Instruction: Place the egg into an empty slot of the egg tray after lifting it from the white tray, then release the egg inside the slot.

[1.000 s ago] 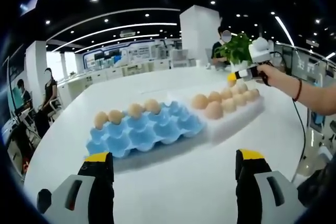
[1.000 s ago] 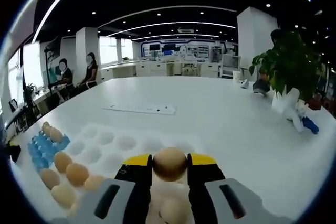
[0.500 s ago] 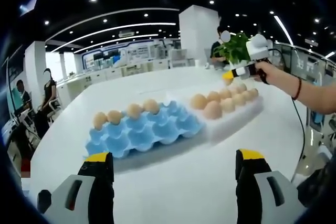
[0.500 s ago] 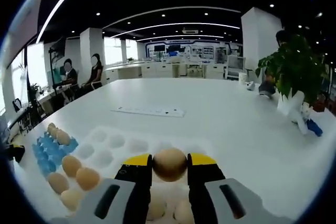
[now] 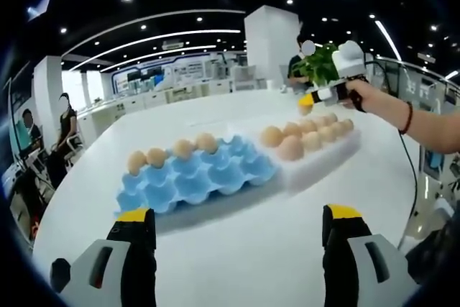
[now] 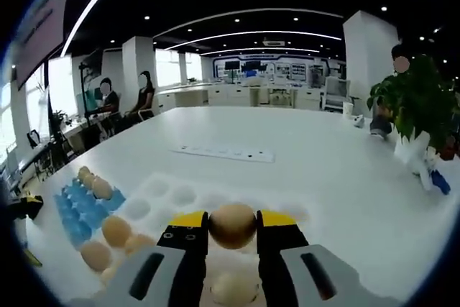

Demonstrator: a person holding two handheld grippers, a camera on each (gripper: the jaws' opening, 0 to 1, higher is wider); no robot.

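1. Blue moulded pulp forms the egg tray [image 5: 198, 177], which lies on the white table [image 5: 251, 249] in the left gripper view, near the centre of the picture.
2. Four brown eggs [image 5: 172, 152] sit in a row along the egg tray's far edge, toward 11 o'clock; the nearer slots look bare.
3. Just beside the egg tray, toward 2 o'clock, rests the white tray [image 5: 323, 159], carrying about two rows of brown eggs.
4. The left gripper [image 5: 237, 249] rises from 6 o'clock with its yellow-tipped jaws spread wide and nothing between them, hanging over bare table short of the egg tray.
5. At 1 o'clock in the left gripper view, the right gripper [image 5: 310, 102] is held in a person's hand [image 5: 359, 95] above the far end of the white tray, and a small tan shape sits at its yellow tips.
6. In the right gripper view, the right gripper [image 6: 233, 226] has its jaws clenched on one brown egg [image 6: 233, 225], held above the white tray [image 6: 172, 195] and clear of it.
7. Below the held egg, more eggs lie in the white tray at 6 and 8 o'clock, with bare round hollows beyond them.
8. The egg tray [image 6: 83, 206] shows at 9 o'clock in that view, touching or just beside the white tray.
9. A potted plant [image 6: 413, 106] stands on the table at 3 o'clock, and a flat white strip [image 6: 226, 154] lies at 12 o'clock.
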